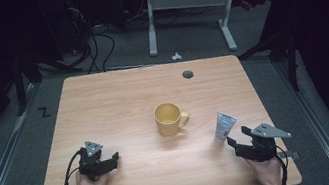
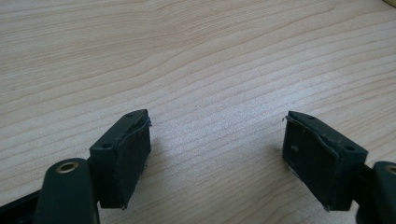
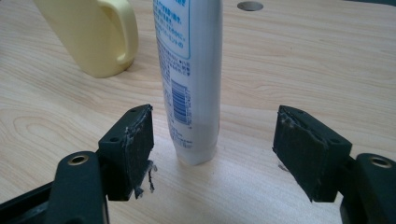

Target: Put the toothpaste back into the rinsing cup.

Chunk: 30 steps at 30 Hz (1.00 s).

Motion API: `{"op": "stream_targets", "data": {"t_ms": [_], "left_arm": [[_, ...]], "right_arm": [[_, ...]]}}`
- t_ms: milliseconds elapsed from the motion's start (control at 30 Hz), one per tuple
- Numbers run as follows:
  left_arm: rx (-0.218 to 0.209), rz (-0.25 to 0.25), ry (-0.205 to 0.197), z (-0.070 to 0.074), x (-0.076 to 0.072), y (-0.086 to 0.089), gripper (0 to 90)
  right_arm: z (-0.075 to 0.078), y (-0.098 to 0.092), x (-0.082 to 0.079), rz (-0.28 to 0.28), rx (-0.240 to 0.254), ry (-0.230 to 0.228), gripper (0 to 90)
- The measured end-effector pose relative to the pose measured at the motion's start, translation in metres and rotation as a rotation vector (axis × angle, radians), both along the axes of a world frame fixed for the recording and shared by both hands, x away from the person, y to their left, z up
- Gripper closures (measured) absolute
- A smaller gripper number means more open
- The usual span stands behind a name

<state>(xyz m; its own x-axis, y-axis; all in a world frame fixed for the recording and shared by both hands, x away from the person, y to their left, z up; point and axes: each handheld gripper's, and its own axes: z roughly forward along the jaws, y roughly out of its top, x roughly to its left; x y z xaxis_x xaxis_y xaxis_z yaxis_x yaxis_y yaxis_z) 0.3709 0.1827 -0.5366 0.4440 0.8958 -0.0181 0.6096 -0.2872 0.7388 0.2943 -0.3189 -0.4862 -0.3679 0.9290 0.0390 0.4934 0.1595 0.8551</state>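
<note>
Wooden table (image 1: 119,105) bears mug (image 1: 169,118); right gripper view reveals tube's barcode (image 3: 180,100)

**Open fingers flank an upright tube**

The right gripper (image 3: 212,154) sits low over the light wooden desk (image 3: 303,60), its two black fingers (image 3: 128,151) spread wide apart. The pad on the near-left one is frayed, with shreds hanging at its lower edge. Between them, a little beyond their tips and nearer the left one, a white tube (image 3: 191,84) stands upright on its cap end, touching neither. Blue print and a barcode run down its face; the text is too small to read. Behind it to the left stands a pale yellow mug (image 3: 91,32), its handle turned towards the tube but apart from it. Far back, a round grey hole (image 3: 250,6) sits in the desk.
</note>
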Motion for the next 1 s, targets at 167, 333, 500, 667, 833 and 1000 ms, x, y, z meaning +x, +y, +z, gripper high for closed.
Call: {"op": "stream_targets", "data": {"t_ms": [167,333,500,667,833,1000], "left_arm": [[0.0,0.002,0.0,0.0,0.0,0.0,23.6],[0.0,0.002,0.0,0.0,0.0,0.0,23.6],[-0.001,0.003,0.0,0.0,0.0,0.0,23.6],[0.0,0.004,0.0,0.0,0.0,0.0,23.6],[0.0,0.004,0.0,0.0,0.0,0.0,23.6],[-0.001,0.006,0.0,0.0,0.0,0.0,23.6]], "right_arm": [[0.002,0.002,0.008,0.017,0.013,0.005,30.7],[0.003,0.004,0.015,0.028,0.013,0.003,33.1],[0.004,0.006,0.021,0.035,0.023,0.005,36.5],[0.01,0.009,0.027,0.052,0.02,-0.008,40.0],[0.017,0.013,0.034,0.069,0.023,-0.022,47.0],[0.018,0.016,0.038,0.102,0.021,-0.028,59.7]]}}
